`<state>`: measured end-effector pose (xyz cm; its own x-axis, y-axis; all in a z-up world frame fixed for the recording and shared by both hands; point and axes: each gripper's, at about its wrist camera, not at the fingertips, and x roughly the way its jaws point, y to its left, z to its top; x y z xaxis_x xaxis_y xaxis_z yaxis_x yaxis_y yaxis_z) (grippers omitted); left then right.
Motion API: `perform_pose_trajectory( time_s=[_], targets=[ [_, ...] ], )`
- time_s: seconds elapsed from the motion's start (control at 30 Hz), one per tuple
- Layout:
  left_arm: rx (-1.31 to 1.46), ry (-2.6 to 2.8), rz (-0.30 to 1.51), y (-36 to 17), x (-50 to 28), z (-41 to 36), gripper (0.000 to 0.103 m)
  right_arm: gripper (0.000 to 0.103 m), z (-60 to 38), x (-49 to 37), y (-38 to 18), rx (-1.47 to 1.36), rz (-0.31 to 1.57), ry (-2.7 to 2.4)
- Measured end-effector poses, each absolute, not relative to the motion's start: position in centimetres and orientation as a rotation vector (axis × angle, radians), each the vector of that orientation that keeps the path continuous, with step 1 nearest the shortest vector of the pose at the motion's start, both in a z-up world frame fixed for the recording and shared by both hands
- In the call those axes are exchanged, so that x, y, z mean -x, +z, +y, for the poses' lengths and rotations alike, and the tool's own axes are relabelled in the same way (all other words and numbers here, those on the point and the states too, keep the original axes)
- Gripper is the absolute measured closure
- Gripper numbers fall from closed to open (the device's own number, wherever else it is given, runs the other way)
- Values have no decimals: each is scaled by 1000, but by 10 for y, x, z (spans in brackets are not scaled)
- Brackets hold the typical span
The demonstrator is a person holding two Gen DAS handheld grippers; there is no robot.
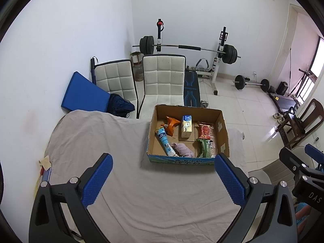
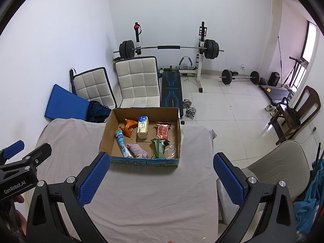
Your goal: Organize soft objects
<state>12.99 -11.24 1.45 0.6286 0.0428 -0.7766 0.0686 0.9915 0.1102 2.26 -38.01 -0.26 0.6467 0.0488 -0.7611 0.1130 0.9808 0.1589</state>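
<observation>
Cloth-covered table (image 1: 125,182) bearing a cardboard box (image 1: 222,129) whose blue tube (image 1: 165,141) lies lengthwise, cap apparently nearest, beside a pink cloth (image 1: 183,149); left gripper (image 1: 162,179) and right gripper (image 2: 161,176) gape wide, empty.

Two side-by-side wrist views, high above the table (image 1: 141,192), both facing the cardboard box (image 1: 221,130).

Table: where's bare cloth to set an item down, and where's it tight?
Free: the grey cloth in front of the cardboard box, between both open grippers, left gripper and right gripper; also the cloth left of the box. Tight: the box's near half, around blue tube, pink cloth and green packet.
</observation>
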Motion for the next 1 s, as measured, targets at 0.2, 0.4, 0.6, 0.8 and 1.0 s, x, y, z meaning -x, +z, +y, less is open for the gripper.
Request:
perform_pose_trajectory(
  time_s=[0.2,0.4,0.6,0.8,1.0],
  targets=[
    [-136,-12,891,14,-129,-113,0,0,-380,-21,-2,-202,867,-38],
    [-138,-11,894,13,-128,-112,0,0,-379,-20,-2,-203,872,-35],
    [-138,-5,900,7,-125,-110,0,0,-378,-19,-2,-204,873,-33],
    [-138,2,901,0,-123,-108,0,0,-377,-19,-2,-204,873,-32],
    [-136,1,901,0,-124,-108,0,0,-376,-18,-2,-208,879,-28]
  ],
)
